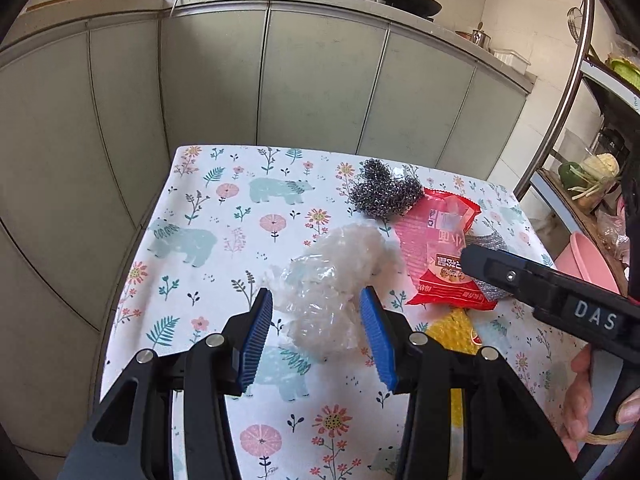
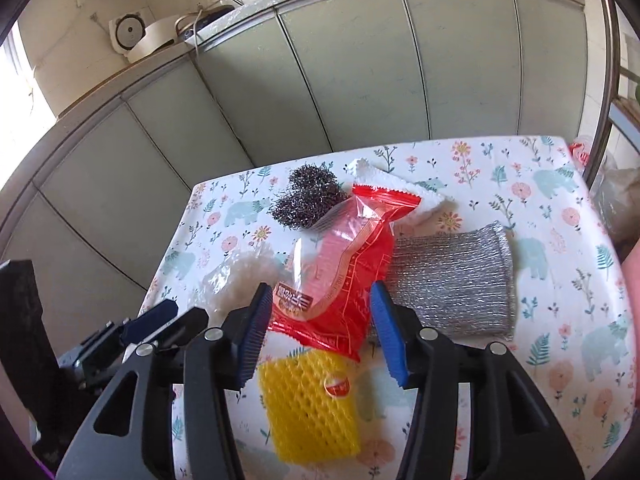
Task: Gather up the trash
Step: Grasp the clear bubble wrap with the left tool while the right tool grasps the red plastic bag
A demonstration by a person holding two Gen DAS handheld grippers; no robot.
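A: Where does the red wrapper (image 2: 340, 276) lie?

B: In the middle of the flowered tablecloth (image 1: 224, 216), and I'll place everything from it. The right gripper (image 2: 320, 336) has its blue pads spread wide, and the wrapper's near end sits between them, low in the gap. I cannot tell whether a pad touches it.

A: And the left one?

B: The left gripper (image 1: 316, 336) is also spread apart, to the left of the wrapper. A crumpled clear plastic bag (image 1: 332, 280) lies between its fingers and reaches forward past the tips.

A: What else lies around the wrapper?

B: A steel wool scourer (image 2: 308, 200) at its far left corner, touching or overlapping its edge. A white cloth (image 2: 400, 188) behind its far end. A silver mesh pad (image 2: 456, 280) just to its right, its edge tucked under the wrapper. A yellow foam net (image 2: 308, 404) against its near end, below the right gripper's pads.
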